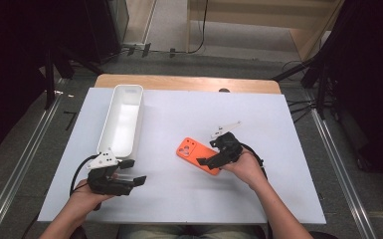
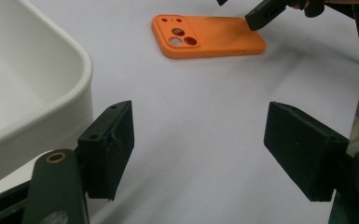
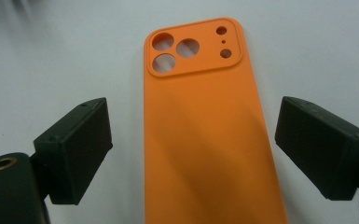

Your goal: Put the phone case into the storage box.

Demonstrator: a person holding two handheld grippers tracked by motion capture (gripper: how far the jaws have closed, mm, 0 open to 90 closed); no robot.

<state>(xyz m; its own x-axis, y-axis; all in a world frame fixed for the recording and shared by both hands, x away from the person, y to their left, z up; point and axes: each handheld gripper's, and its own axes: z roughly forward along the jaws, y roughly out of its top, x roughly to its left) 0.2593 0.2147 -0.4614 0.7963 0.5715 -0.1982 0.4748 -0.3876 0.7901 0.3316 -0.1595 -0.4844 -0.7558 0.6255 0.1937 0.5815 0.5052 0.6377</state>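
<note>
High view first: orange phone case (image 1: 194, 153) lying flat on the white table (image 1: 179, 199), back side up w/ camera cut-outs at its far-left end, roughly mid-table, a bit right of centre. Right gripper (image 1: 214, 157) sits over the case's near-right end, person's right hand (image 1: 248, 169) behind it. Right gripper view confirms it: jaws spread wide, one on each side of the case (image 3: 205, 140), neither touching it, so released, nothing grasped; case runs straight up between them, camera holes at the far end. Left gripper (image 1: 132, 172) is down at the near-left, held by the left hand (image 1: 87, 191), just off the near end of the long white tray (image 1: 122, 119). Left gripper view: jaws also wide apart, bare table between them, tray (image 2: 51, 93) corner just beside the left-hand jaw, can't tell if touching. Case (image 2: 207, 36) shows farther off there, well apart from that gripper, w/ the right gripper's jaw tip over its end. Tray looks empty inside.
</note>
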